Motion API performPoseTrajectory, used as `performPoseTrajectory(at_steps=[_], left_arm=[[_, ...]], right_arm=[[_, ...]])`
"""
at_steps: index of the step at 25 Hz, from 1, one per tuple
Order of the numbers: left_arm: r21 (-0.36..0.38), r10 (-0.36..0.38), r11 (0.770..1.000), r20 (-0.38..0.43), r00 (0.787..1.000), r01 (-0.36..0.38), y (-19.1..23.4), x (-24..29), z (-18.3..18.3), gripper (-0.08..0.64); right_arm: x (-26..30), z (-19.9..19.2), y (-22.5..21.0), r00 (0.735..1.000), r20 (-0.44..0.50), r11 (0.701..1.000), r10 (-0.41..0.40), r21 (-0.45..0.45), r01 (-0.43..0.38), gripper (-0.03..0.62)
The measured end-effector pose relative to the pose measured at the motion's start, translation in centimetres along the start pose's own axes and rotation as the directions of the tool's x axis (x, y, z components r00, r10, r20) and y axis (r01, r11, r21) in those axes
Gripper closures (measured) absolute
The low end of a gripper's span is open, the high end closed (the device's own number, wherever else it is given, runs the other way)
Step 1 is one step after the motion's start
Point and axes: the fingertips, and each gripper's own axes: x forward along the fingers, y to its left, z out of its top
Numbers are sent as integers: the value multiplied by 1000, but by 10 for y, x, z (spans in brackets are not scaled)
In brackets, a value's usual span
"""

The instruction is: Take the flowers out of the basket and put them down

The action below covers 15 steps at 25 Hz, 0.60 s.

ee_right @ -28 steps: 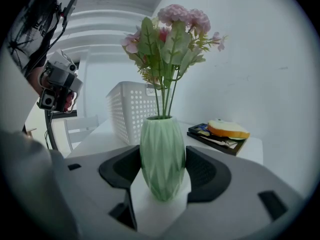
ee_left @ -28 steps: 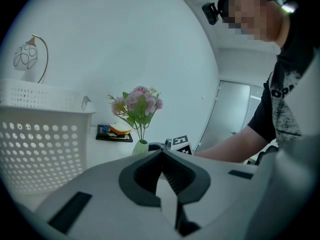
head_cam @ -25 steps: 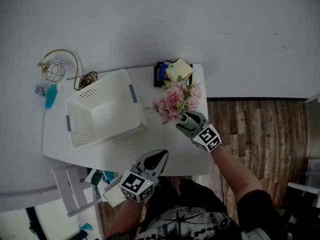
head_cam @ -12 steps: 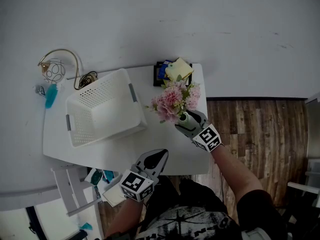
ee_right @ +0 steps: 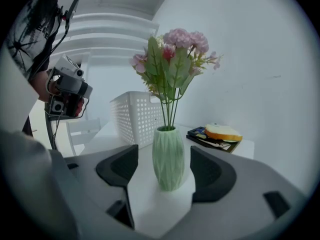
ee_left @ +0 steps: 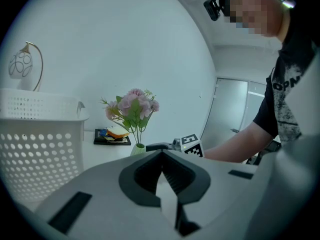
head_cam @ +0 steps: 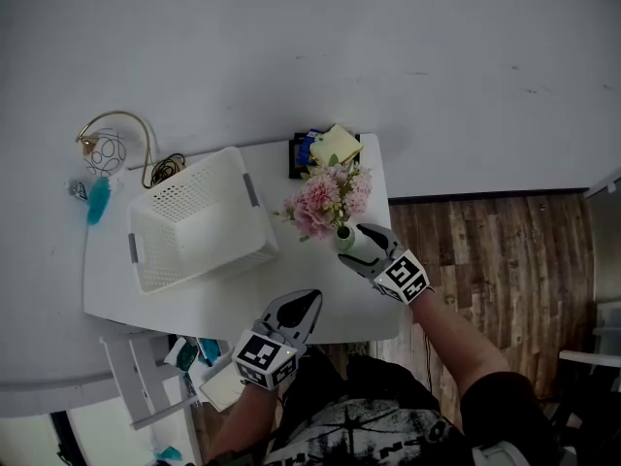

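Pink flowers [head_cam: 320, 202] stand upright in a ribbed green vase [head_cam: 343, 238] on the white table [head_cam: 116, 289], to the right of the white basket [head_cam: 184, 175]. My right gripper [head_cam: 351, 241] is open around the vase [ee_right: 168, 156], with a gap showing on each side between it and the pads. In the right gripper view the blooms [ee_right: 172, 59] rise above the jaws. My left gripper [head_cam: 303, 304] hovers at the table's front edge, shut, with nothing in it [ee_left: 161, 169]. From there the flowers [ee_left: 132, 104] and basket [ee_left: 35, 144] are seen ahead.
A dark stack of books with a yellow thing on top [head_cam: 325, 149] lies at the table's back right corner. A gold arc lamp [head_cam: 107, 139] and cables stand behind the basket. A white chair [head_cam: 136, 367] is at the lower left. Wood floor [head_cam: 505, 250] lies beyond the table's right edge.
The right gripper's jaws have spread off the vase, which now stands free on the table. The left gripper has stayed by the front edge.
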Motion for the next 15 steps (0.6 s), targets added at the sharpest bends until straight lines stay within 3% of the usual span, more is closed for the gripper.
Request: performPoseTrajectory(at_steps=[4,11,15], left_arm=[[46,-17,999,17,1000,16,-8,6,13,546],[79,-13,997,43,999,10,-19,12,30,546],[82,-2,997,54,999,-2,-22,8,36,546]], right_arm=[[-17,11,2,1000,7,1000,-1,28,1,279],[-52,36,20,999,9,999,54,-2,-54,289],[-74,57,36,995,45,996,85,22,-86,424]])
